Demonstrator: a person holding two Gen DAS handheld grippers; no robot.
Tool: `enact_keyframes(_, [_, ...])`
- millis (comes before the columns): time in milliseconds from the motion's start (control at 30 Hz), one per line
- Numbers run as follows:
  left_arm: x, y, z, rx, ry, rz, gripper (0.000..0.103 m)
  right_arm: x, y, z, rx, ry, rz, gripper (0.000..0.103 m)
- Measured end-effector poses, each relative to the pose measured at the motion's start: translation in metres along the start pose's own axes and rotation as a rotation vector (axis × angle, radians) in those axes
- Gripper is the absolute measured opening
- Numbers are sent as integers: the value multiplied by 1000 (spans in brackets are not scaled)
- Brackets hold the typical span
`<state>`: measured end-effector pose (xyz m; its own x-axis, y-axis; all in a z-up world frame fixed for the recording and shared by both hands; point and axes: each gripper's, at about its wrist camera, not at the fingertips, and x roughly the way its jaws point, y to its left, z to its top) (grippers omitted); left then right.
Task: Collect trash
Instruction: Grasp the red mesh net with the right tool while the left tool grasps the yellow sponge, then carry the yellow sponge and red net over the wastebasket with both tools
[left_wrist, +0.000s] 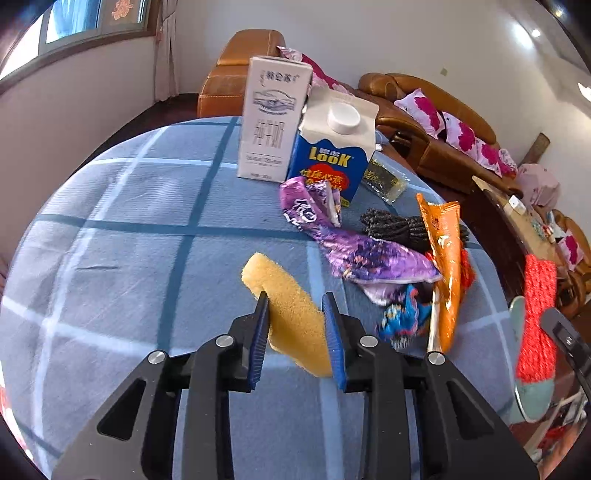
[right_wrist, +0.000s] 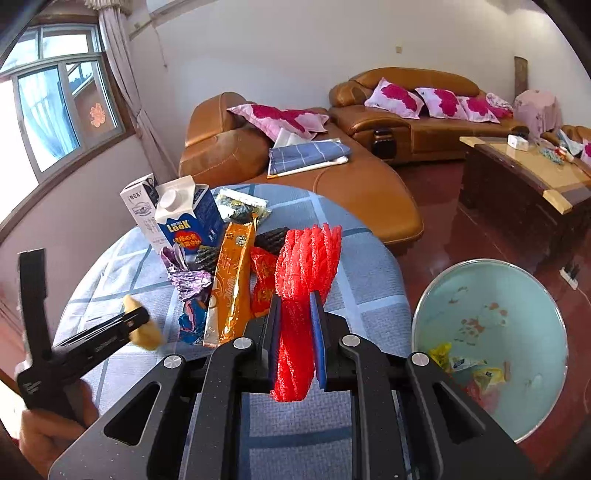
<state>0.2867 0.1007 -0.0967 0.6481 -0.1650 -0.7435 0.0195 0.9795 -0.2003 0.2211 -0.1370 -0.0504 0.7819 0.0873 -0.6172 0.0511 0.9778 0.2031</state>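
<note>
My left gripper (left_wrist: 295, 299) is shut on a yellow sponge (left_wrist: 280, 284), its blue pads pressing both sides just above the blue checked tablecloth (left_wrist: 129, 240). From the right wrist view, the left gripper (right_wrist: 138, 321) pinches that sponge (right_wrist: 147, 334) at the table's left. The right gripper (right_wrist: 294, 299) is shut on a red foam net (right_wrist: 306, 258), held over the table's right side. Trash on the cloth: a white milk carton (left_wrist: 269, 118), a blue LOOK carton (left_wrist: 328, 158), a purple wrapper (left_wrist: 354, 251), an orange wrapper (left_wrist: 445, 258), a black net (left_wrist: 399, 225).
A pale teal basin (right_wrist: 517, 295) sits low beside the table's right edge with a few wrappers in it. Brown leather sofas (right_wrist: 369, 192) with pink cushions and a wooden coffee table (right_wrist: 524, 184) stand beyond. A hand (right_wrist: 48, 428) grips the left tool.
</note>
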Motion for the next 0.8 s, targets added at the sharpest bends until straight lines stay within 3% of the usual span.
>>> enact_keyframes(467, [-52, -26, -17, 109, -62, 9, 29, -27, -4, -8, -2, -27, -15, 16])
enact_keyframes(800, [-76, -70, -28, 211, -107, -11, 29, -54, -19, -20, 3, -51, -35, 16])
